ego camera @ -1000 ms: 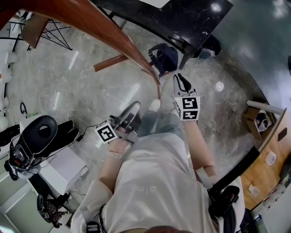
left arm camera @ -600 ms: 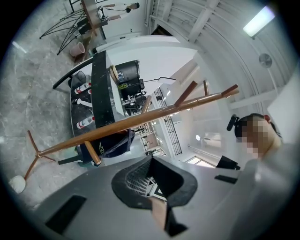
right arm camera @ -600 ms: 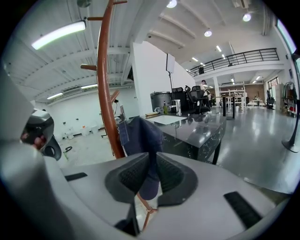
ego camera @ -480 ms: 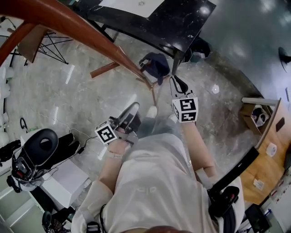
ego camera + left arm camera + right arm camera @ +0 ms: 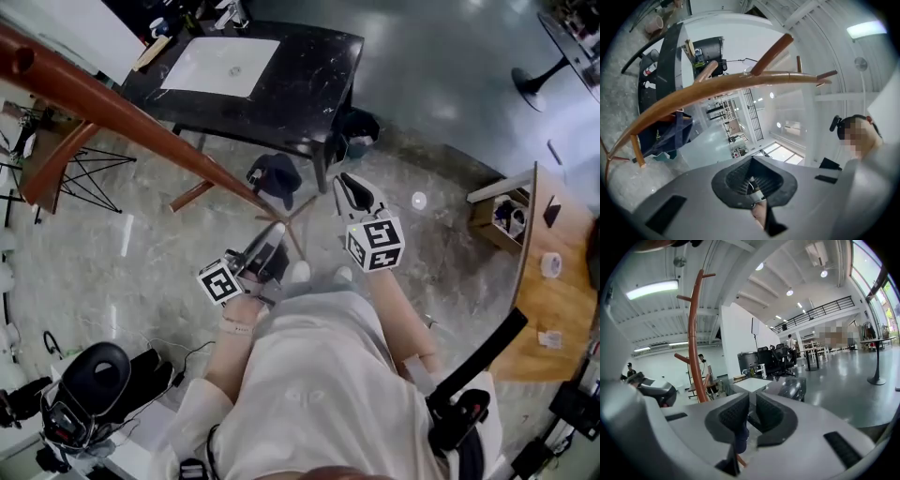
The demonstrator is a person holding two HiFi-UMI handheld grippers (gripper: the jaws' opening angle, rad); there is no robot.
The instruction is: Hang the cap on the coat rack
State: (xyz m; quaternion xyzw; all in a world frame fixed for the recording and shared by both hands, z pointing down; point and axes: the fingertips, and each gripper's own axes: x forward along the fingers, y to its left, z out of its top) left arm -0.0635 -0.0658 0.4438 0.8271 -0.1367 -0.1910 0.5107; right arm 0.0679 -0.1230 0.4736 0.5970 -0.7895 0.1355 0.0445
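Observation:
The brown wooden coat rack [image 5: 131, 120] slants from the upper left down to its base near my feet. A dark blue cap [image 5: 275, 176] hangs low on it, next to a short peg; the left gripper view shows that cap [image 5: 665, 133] under the curved pole [image 5: 717, 89]. My left gripper [image 5: 270, 242] is shut and empty, just below and short of the cap. Right of the cap, my right gripper [image 5: 352, 191] is also shut and holds nothing. In the right gripper view the rack [image 5: 693, 333] stands upright at the left.
A black table [image 5: 309, 84] with a white sheet [image 5: 220, 67] stands behind the rack, with a dark bag [image 5: 356, 127] under its corner. A wooden desk [image 5: 544, 281] and a box [image 5: 502, 216] are at the right. A black chair [image 5: 89, 394] is lower left.
The view has drawn back from the rack. Both grippers have come away from the cap, the right one most; the cap stays on the rack.

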